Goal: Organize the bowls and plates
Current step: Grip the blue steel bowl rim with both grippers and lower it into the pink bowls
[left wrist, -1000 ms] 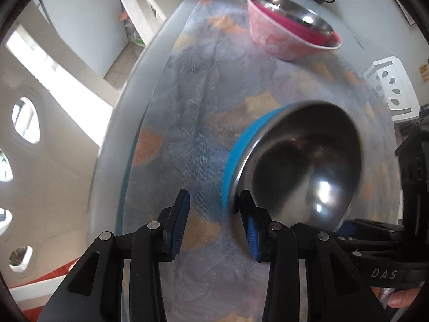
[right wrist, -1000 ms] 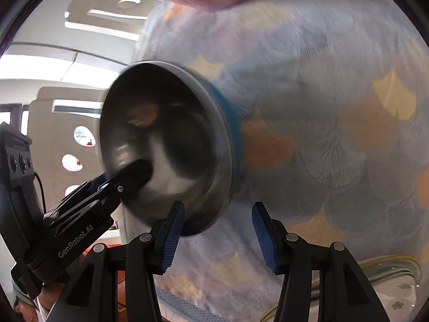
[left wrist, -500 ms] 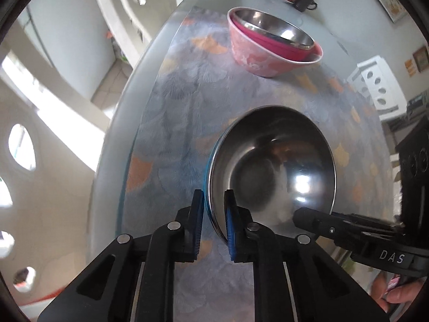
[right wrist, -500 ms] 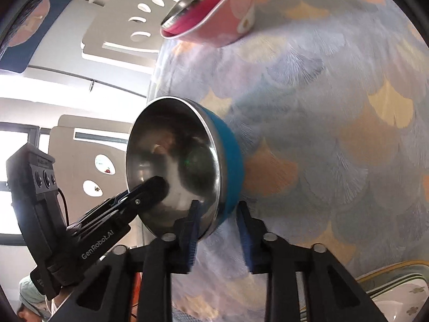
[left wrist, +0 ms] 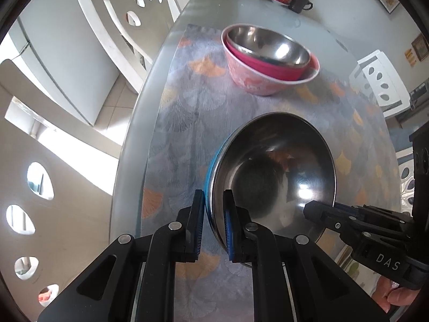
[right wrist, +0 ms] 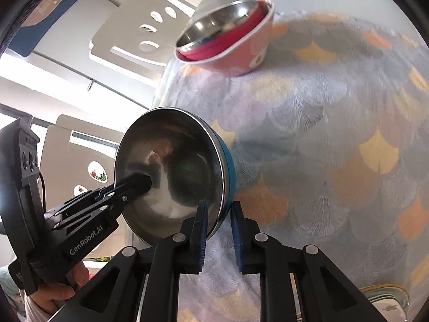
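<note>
both sets of tongs have just been closing, and each now pinches the rim of the blue-sided steel bowl (left wrist: 273, 177), which has risen off the patterned cloth (left wrist: 182, 123) since a second ago and tilts with its shiny inside toward the cameras. left tongs (left wrist: 214, 225) clamp the rim's near-left edge, one pad outside on the blue wall, one inside. right tongs (right wrist: 218, 234) grasp the opposite edge likewise, seen from the left view reaching in at lower right. farther along the tabletop (left wrist: 268, 16) a pink bowl (left wrist: 257, 77) sits on the cloth with a steel bowl (left wrist: 268, 45) nested inside. a plate's edge (right wrist: 386, 297) shows at the right view's lower corner.
</note>
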`<state>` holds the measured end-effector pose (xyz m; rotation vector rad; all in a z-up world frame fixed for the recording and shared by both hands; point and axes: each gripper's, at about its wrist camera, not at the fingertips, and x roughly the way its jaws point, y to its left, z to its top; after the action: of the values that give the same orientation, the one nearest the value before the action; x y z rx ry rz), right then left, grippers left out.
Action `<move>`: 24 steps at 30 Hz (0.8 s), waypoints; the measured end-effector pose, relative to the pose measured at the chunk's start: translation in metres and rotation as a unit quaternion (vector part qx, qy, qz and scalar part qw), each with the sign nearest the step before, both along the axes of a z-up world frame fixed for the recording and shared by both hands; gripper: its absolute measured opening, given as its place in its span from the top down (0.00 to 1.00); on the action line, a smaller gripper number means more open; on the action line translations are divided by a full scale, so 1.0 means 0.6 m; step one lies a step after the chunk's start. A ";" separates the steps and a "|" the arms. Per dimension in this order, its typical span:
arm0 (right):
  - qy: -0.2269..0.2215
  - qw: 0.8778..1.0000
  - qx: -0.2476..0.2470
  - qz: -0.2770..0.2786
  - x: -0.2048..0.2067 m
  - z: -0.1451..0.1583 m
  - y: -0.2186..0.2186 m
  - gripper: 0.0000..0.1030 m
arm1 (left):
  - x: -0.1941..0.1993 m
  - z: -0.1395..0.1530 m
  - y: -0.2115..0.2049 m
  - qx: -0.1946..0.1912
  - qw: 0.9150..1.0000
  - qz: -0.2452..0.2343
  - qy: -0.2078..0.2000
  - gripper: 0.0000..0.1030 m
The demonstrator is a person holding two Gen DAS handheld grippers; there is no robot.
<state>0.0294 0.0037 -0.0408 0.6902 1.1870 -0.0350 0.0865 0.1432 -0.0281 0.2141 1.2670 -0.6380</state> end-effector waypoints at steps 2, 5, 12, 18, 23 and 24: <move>-0.003 1.000 0.005 -0.002 -0.002 0.011 -0.003 0.84 | 0.005 0.008 -0.001 -0.005 1.000 0.004 -0.005 0.90; -0.011 1.000 0.001 0.002 -0.002 0.030 -0.010 0.84 | 0.016 0.033 -0.001 -0.018 1.000 0.008 -0.018 0.90; -0.045 0.999 0.013 -0.006 0.023 0.092 -0.044 0.84 | 0.066 0.099 -0.025 -0.062 0.997 0.012 -0.049 0.89; -0.066 0.997 0.019 -0.023 0.074 0.134 -0.093 0.84 | 0.114 0.132 -0.062 -0.088 0.994 0.018 -0.063 0.89; -0.073 0.997 0.004 -0.027 0.115 0.160 -0.132 0.84 | 0.149 0.136 -0.100 -0.095 0.993 0.021 -0.068 0.89; -0.073 0.997 0.003 -0.031 0.125 0.161 -0.143 0.84 | 0.157 0.132 -0.108 -0.095 0.993 0.022 -0.066 0.89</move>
<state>0.1042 -0.0822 0.0556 0.7230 1.0254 -0.0333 0.1809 0.0784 0.0513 0.0686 1.0734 -0.6908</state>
